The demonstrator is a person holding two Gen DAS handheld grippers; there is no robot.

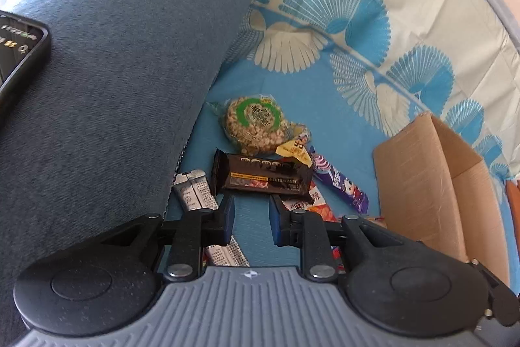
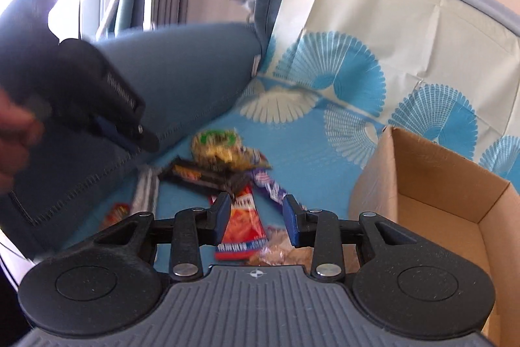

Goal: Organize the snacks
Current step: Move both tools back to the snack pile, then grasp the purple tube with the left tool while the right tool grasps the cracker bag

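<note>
In the left wrist view, the left gripper (image 1: 252,218) hangs with its jaws parted and nothing between them, just short of a dark brown rectangular snack bar wrapper (image 1: 261,174) lying on a blue sheet printed with white fan shapes (image 1: 341,126). Behind the bar sits a round clear bag of puffed grains with a green ring label (image 1: 255,124); a long purple candy wrapper (image 1: 338,182) and silver-grey sachets (image 1: 195,192) lie beside it, all heaped near a blue-grey fabric cushion (image 1: 123,86). An open brown cardboard box (image 1: 422,184) stands to the right, its inside hidden from here. In the right wrist view, which is motion-blurred, the right gripper (image 2: 256,218) is likewise spread wide and empty, above a red-orange snack packet (image 2: 242,225). This view shows the box interior, which looks bare, so sorting seems barely begun, with every snack left to move. It alone shows a clear bag of pale pieces (image 2: 276,252) under the gripper.
</note>
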